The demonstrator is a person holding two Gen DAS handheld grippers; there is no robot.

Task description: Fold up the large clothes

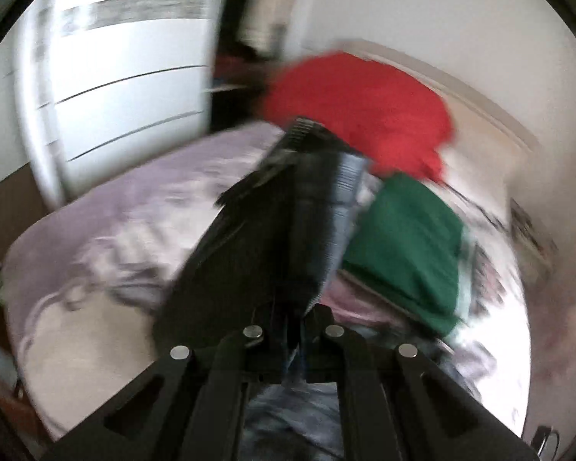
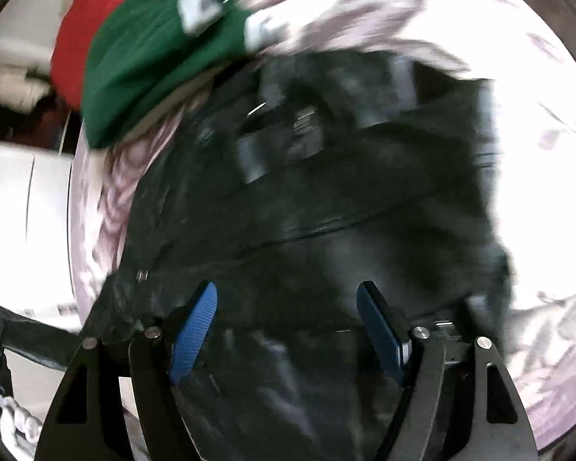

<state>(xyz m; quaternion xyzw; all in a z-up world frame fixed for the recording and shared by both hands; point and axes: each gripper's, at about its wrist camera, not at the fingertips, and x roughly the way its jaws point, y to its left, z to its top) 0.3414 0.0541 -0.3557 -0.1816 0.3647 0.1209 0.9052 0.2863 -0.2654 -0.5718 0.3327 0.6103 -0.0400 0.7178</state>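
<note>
Dark jeans (image 2: pixel 326 199) lie spread on the patterned pale purple bed cover (image 2: pixel 537 134), waistband and label facing up. My right gripper (image 2: pixel 288 330) is open with blue pads (image 2: pixel 196 330), just above the near part of the jeans. My left gripper (image 1: pixel 288 330) is shut on a fold of the dark jeans (image 1: pixel 288 211), which it holds up so the cloth rises in front of the lens and hides the fingertips. Both views are blurred by motion.
A red garment (image 1: pixel 361 111) and a green garment (image 1: pixel 407 246) lie piled at the bed's far side; they also show in the right wrist view, red (image 2: pixel 84 38) and green (image 2: pixel 153 50). A white wardrobe (image 1: pixel 126 88) stands beyond the bed (image 1: pixel 107 211).
</note>
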